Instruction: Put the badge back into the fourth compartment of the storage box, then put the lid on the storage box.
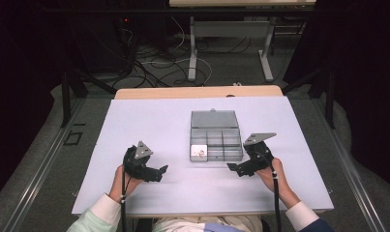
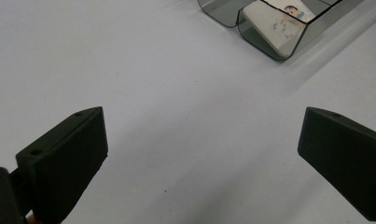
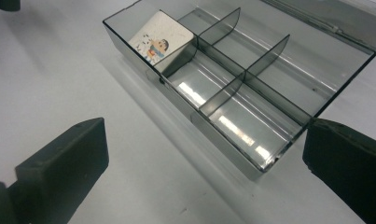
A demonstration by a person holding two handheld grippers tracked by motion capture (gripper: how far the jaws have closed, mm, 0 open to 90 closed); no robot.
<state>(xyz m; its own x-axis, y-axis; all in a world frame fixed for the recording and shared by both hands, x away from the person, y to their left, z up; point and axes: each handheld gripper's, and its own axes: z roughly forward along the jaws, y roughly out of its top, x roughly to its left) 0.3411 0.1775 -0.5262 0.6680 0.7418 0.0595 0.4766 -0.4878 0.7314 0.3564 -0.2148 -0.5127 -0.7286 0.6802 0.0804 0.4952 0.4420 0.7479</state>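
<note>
On the white table (image 1: pixel 149 121), toward its near-left part, the left gripper (image 1: pixel 162 170) rests in the person's left hand with its jaws spread wide and nothing between them — in the left gripper view they frame bare tabletop, with the box's nearest corner ahead and to the right. Near the middle of the table, a little toward the right edge, lies the clear grey compartment box (image 1: pixel 216 137), its lid folded back flat toward the far edge. Thin dividers split the tray into several cells; the near-left cell holds a small white tile with a cartoon figure (image 3: pixel 160 44), leaning against the cell's wall, and the other cells that show are bare. Just right of the box's near-right corner, the right gripper (image 1: pixel 231 167) hangs released, jaws at full spread and holding nothing — the box sits close ahead of them in the right gripper view, apart from both pads, the tile at its far end.
</note>
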